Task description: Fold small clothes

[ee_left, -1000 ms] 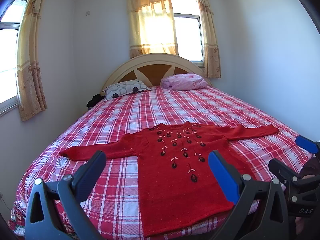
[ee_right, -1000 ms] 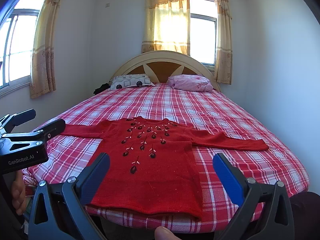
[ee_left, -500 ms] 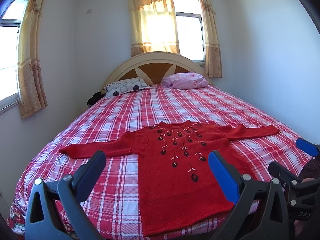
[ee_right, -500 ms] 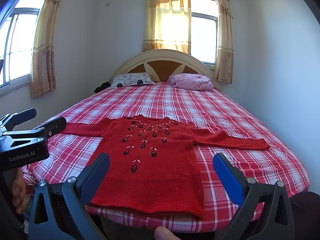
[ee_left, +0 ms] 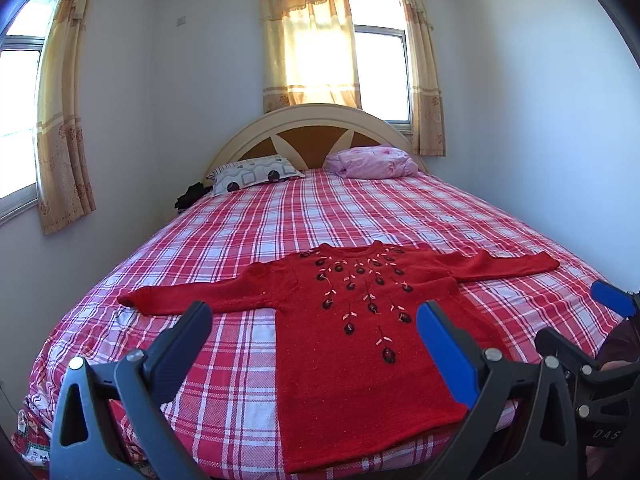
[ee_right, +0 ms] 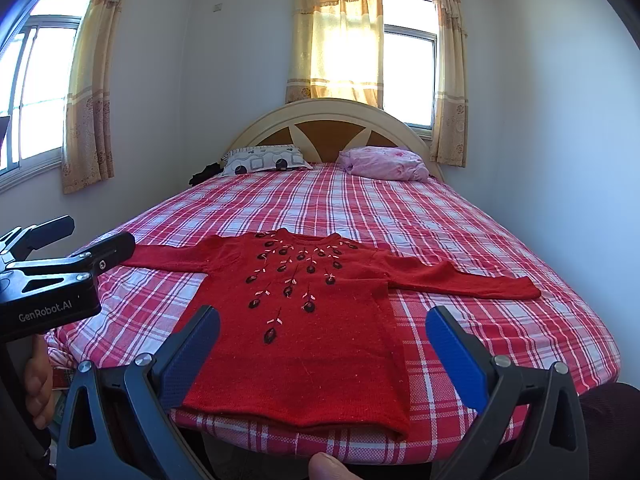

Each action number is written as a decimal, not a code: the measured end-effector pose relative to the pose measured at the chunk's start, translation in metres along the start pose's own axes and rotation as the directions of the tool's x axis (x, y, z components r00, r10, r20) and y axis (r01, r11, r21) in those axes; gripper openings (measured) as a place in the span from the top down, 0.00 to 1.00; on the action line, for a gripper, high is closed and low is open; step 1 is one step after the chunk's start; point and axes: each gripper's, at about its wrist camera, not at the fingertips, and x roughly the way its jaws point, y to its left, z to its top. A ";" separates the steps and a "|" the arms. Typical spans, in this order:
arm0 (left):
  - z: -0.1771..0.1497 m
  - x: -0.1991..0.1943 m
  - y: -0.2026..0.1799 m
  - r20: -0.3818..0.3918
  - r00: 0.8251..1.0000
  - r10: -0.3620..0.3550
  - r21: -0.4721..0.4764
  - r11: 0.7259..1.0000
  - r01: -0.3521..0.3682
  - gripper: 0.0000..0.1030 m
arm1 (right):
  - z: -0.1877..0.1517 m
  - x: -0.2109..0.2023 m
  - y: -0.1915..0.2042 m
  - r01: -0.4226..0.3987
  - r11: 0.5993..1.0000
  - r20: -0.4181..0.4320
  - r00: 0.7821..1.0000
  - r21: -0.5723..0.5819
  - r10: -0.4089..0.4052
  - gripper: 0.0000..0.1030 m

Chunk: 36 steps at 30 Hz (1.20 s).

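Note:
A small red knitted sweater (ee_left: 352, 344) (ee_right: 308, 332) with dark embroidered flowers lies flat, face up, on the near part of a red-and-white checked bed (ee_left: 340, 216) (ee_right: 360, 208). Both sleeves are spread sideways and its hem reaches the foot edge. My left gripper (ee_left: 316, 344) hovers open above the hem's left side, holding nothing. My right gripper (ee_right: 324, 344) hovers open over the lower body of the sweater, also with nothing in it. The right gripper's body shows at the left wrist view's right edge, and the left gripper's body at the right wrist view's left edge.
A patterned pillow (ee_left: 252, 172) and a pink bundle (ee_left: 372, 162) lie at the headboard (ee_left: 316, 128). A dark object (ee_left: 190, 196) sits beside the bed's far left. Walls stand close on both sides; curtained windows are behind. A hand (ee_right: 38, 388) holds the left gripper.
Both cameras have risen and drawn back slightly, so the sweater sits a bit lower and farther in view. Both grippers stayed open; the sweater has not moved.

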 end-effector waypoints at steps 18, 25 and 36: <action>-0.002 0.002 0.000 -0.007 1.000 0.002 -0.008 1.000 -0.002 0.00 | -0.001 0.001 0.002 -0.002 1.000 -0.002 1.000 0.000 0.002 0.01; -0.003 0.004 0.001 -0.013 1.000 0.002 -0.012 1.000 -0.002 0.00 | -0.004 0.004 0.005 -0.004 1.000 -0.011 1.000 -0.002 0.004 0.01; -0.009 0.020 0.003 -0.047 0.999 -0.002 -0.028 1.000 0.001 0.00 | -0.010 0.014 0.003 -0.047 0.999 -0.034 0.998 0.013 0.047 0.01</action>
